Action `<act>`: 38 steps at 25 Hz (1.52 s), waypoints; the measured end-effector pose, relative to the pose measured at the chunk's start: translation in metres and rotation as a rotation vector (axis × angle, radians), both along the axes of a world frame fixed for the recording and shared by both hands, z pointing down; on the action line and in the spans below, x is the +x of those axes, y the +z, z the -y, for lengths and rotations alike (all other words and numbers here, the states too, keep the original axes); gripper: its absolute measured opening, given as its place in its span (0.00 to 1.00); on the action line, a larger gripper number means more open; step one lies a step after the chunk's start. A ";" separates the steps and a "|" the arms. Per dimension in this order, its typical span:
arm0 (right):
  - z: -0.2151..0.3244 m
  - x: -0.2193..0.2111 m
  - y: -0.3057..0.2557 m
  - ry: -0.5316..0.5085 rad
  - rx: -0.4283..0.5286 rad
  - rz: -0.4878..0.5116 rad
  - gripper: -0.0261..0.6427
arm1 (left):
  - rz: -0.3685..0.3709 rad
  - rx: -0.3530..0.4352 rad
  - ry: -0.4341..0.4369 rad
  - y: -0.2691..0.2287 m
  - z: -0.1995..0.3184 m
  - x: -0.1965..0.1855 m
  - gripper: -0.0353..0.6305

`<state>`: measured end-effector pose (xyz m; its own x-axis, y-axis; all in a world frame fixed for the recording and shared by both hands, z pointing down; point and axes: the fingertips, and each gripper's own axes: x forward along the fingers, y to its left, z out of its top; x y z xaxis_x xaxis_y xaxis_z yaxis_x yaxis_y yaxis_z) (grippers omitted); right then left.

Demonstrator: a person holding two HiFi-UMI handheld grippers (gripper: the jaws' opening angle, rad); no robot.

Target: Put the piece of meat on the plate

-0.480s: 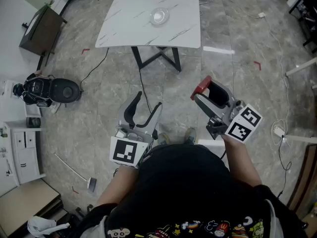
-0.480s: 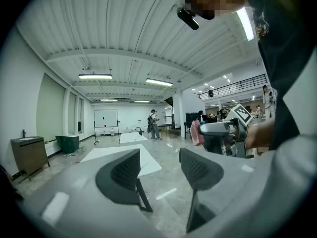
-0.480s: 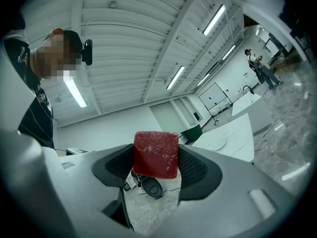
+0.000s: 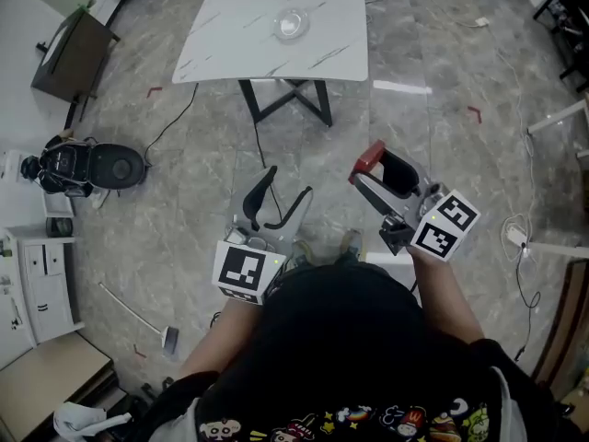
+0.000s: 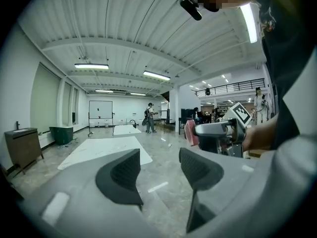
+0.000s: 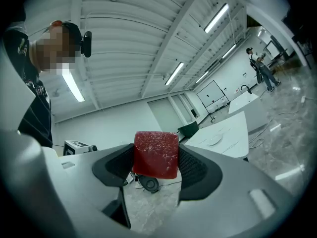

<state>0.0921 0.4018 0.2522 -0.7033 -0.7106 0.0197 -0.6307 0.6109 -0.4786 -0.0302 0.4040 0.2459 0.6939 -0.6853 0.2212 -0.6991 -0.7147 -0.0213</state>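
Between the fingers of the right gripper, a red, cube-shaped piece of meat is being clamped, with both pads pressing on its sides. It is being held up over the grey marble floor, close in front of the person. Beside it, the left gripper is hanging with its fingers spread and nothing between them. Ahead, well apart from both grippers, a clear plate is sitting near the middle of the white marbled counter. A black cable is trailing across the floor from under the counter.
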 end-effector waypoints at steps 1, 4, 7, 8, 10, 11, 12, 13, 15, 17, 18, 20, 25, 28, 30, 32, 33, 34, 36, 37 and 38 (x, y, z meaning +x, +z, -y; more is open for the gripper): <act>0.001 0.001 -0.001 0.004 0.003 0.000 0.49 | 0.000 -0.006 0.004 0.001 0.001 0.001 0.61; -0.005 0.013 0.000 0.016 0.004 -0.004 0.49 | -0.001 -0.018 0.008 0.006 -0.001 0.011 0.61; -0.013 0.032 0.008 0.016 -0.006 -0.012 0.49 | 0.005 -0.034 0.001 0.013 -0.008 0.028 0.61; -0.014 0.039 0.011 0.012 -0.010 -0.011 0.49 | 0.009 -0.040 -0.003 0.014 -0.009 0.035 0.61; -0.014 0.052 0.017 -0.001 -0.014 -0.011 0.49 | 0.017 -0.047 -0.015 0.017 -0.011 0.048 0.61; -0.012 0.059 0.020 -0.009 -0.013 -0.014 0.49 | 0.020 -0.049 -0.022 0.019 -0.011 0.053 0.61; -0.009 0.065 0.023 -0.015 -0.012 -0.017 0.49 | 0.022 -0.050 -0.028 0.021 -0.011 0.058 0.61; -0.006 0.070 0.026 -0.017 -0.014 -0.019 0.49 | 0.024 -0.052 -0.033 0.023 -0.011 0.063 0.61; -0.005 0.078 0.031 -0.014 -0.024 -0.019 0.49 | 0.028 -0.058 -0.036 0.027 -0.015 0.068 0.61; -0.002 0.083 0.032 -0.011 -0.025 -0.017 0.49 | 0.037 -0.064 -0.035 0.029 -0.015 0.072 0.61; 0.002 0.084 0.032 -0.010 -0.023 -0.017 0.49 | 0.036 -0.071 -0.034 0.030 -0.012 0.073 0.61; 0.011 0.083 0.030 -0.007 -0.024 -0.016 0.49 | 0.029 -0.086 -0.029 0.031 -0.004 0.075 0.61; 0.036 0.079 0.032 0.000 -0.033 -0.025 0.49 | 0.015 -0.088 -0.003 0.033 0.026 0.079 0.61; 0.054 0.073 0.032 0.015 -0.039 -0.031 0.49 | -0.004 -0.094 0.013 0.032 0.047 0.076 0.61; 0.069 0.067 0.030 0.027 -0.041 -0.035 0.49 | 0.001 -0.087 0.024 0.032 0.065 0.068 0.61; 0.089 0.060 0.028 0.042 -0.046 -0.038 0.49 | -0.002 -0.102 0.032 0.032 0.087 0.061 0.61; 0.100 0.056 0.027 0.050 -0.048 -0.038 0.49 | -0.003 -0.106 0.038 0.031 0.098 0.057 0.61; 0.109 0.053 0.027 0.058 -0.050 -0.037 0.49 | -0.003 -0.102 0.046 0.032 0.109 0.053 0.61; 0.121 0.047 0.027 0.073 -0.052 -0.037 0.49 | 0.000 -0.093 0.064 0.032 0.122 0.049 0.61; 0.123 0.046 0.026 0.079 -0.053 -0.036 0.49 | 0.000 -0.091 0.072 0.032 0.126 0.048 0.61; 0.126 0.044 0.026 0.084 -0.054 -0.035 0.49 | -0.001 -0.090 0.080 0.030 0.130 0.048 0.61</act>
<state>0.1365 0.2762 0.2778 -0.6391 -0.7646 0.0831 -0.6959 0.5289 -0.4857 0.0180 0.2742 0.2761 0.7456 -0.6056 0.2781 -0.6401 -0.7670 0.0460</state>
